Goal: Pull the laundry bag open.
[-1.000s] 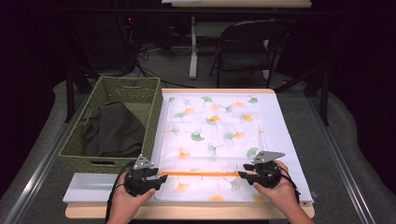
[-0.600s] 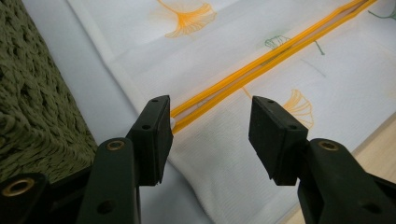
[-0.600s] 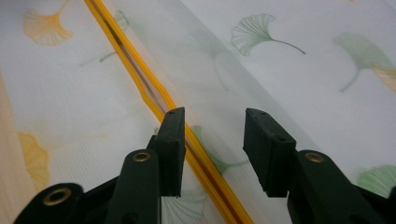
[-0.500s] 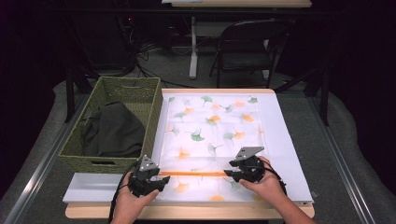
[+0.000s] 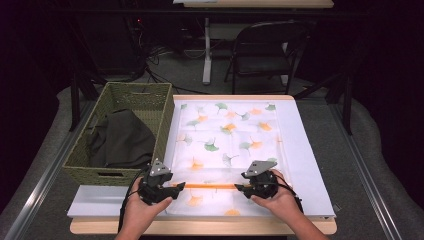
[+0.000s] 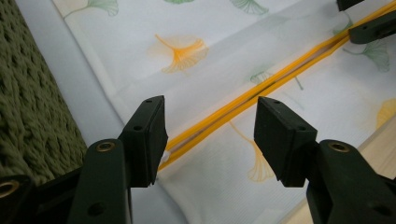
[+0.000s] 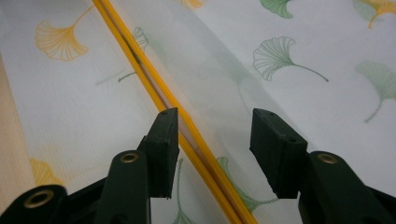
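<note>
A white cloth (image 5: 225,135) printed with green and orange ginkgo leaves lies flat on a white board, its near part folded over so that an orange hem (image 5: 210,186) runs left to right. My left gripper (image 5: 177,186) rests at the hem's left end and my right gripper (image 5: 241,188) farther right along it. Both are open, and their jaws have just been opening. In the left gripper view the hem (image 6: 261,91) passes between the spread jaws of my left gripper (image 6: 210,105) untouched. My right gripper (image 7: 215,114) stands the same way over the hem (image 7: 140,60).
A woven green basket (image 5: 120,95) holding a dark cloth (image 5: 120,140) stands left of the board, close to my left gripper; its wall (image 6: 28,107) is in the left gripper view. The wooden table edge (image 5: 200,227) runs along the front. A folding chair (image 5: 265,50) stands beyond the table.
My right gripper has slid left along the orange hem toward the left one. Both pairs of jaws stand wider apart than before. The left hand has stayed in place.
</note>
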Tool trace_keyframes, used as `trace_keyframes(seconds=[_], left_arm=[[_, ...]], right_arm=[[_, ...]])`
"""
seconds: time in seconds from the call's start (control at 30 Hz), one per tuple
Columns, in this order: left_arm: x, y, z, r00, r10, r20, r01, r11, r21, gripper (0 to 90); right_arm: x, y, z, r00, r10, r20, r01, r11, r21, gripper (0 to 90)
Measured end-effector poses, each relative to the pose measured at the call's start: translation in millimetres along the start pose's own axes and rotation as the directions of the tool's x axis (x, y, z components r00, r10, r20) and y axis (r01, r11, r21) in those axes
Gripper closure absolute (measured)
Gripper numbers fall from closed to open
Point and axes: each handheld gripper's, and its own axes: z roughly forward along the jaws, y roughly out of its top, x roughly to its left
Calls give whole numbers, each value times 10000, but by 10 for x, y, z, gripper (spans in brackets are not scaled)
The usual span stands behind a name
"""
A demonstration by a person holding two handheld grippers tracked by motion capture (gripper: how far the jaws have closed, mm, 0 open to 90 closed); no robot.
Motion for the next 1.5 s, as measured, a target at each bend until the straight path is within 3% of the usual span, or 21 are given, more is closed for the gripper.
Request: trace_keyframes(seconds=[0.13, 0.27, 0.43, 0.57, 0.73, 0.9, 1.13, 1.5], left_arm=[[-5, 135, -36, 9999, -104, 82, 105, 9999, -53, 403], [-13, 278, -83, 9999, 61, 106, -61, 10000, 3, 399], [2, 432, -168, 9999, 99, 80, -98, 9999, -111, 383], [57, 537, -227, 10000, -43, 72, 45, 9998, -215, 359], [157, 654, -277, 9987, -498, -61, 496, 9983, -305, 340], [213, 768, -347, 9994, -259, -207, 252, 9991, -335, 331], [284, 868, -361, 9983, -360, -469, 344, 9988, -337, 308], [472, 901, -309, 9967, -638, -492, 632, 9979, -139, 290]], right_arm=[[-5, 76, 34, 9998, 179, 50, -179, 9998, 3, 495], [15, 162, 63, 9998, 115, 163, -117, 9998, 145, 487], [12, 213, 81, 9985, 485, 273, -490, 9986, 189, 432], [8, 219, 81, 9962, 686, 529, -702, 9971, 283, 413], [-19, 166, 71, 9938, 874, 683, -901, 9952, 372, 386], [-55, 129, 57, 9894, 1201, 813, -1222, 9923, 215, 372], [-74, 126, 14, 9878, 1393, 696, -1409, 9899, 178, 338], [-81, 87, 17, 9888, 1340, 651, -1355, 9906, 184, 293]])
